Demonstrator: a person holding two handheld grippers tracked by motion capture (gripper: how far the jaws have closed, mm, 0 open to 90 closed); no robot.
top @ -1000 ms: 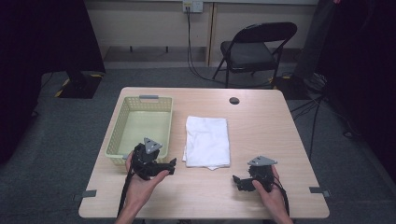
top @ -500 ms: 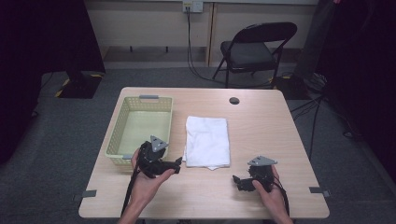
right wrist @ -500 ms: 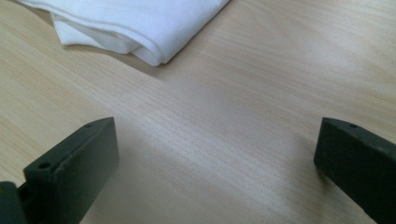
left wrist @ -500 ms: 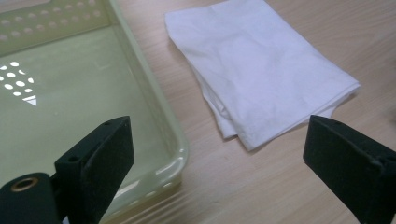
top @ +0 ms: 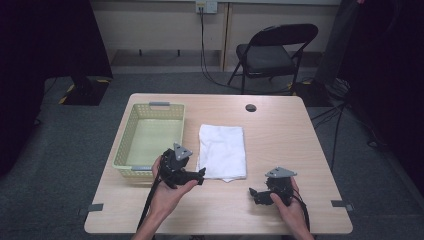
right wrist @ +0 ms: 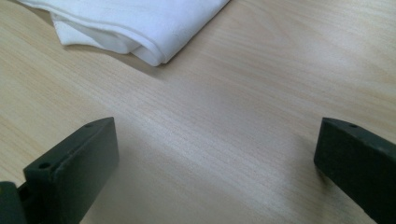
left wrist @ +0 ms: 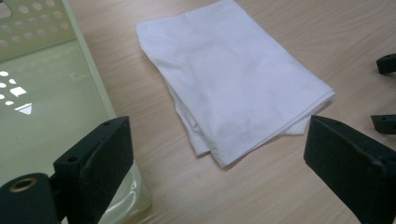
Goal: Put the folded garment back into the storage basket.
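1. Your left gripper (top: 200,173) sits at the near left corner of the cloth (top: 223,151), its jaws wide apart and holding nothing
2. In the left gripper view the cloth (left wrist: 233,88) lies just ahead between the two jaws, folded into a white rectangle, with its layered edges facing you
3. The basket (top: 131,144) stands just left of the cloth on the table (top: 295,130); its pale green wall (left wrist: 88,70) runs close beside your left jaw
4. Your right gripper (top: 254,193) rests near the front edge of the table, right of the cloth and apart from it, jaws spread wide and holding nothing
5. In the right gripper view a folded corner of the cloth (right wrist: 140,23) lies ahead at the upper left, with bare wood between the jaws
6. The cloth lies flat in the middle of the table, touched by neither gripper
7. A small dark disc (top: 250,107) sits on the far part of the table, well apart from the cloth
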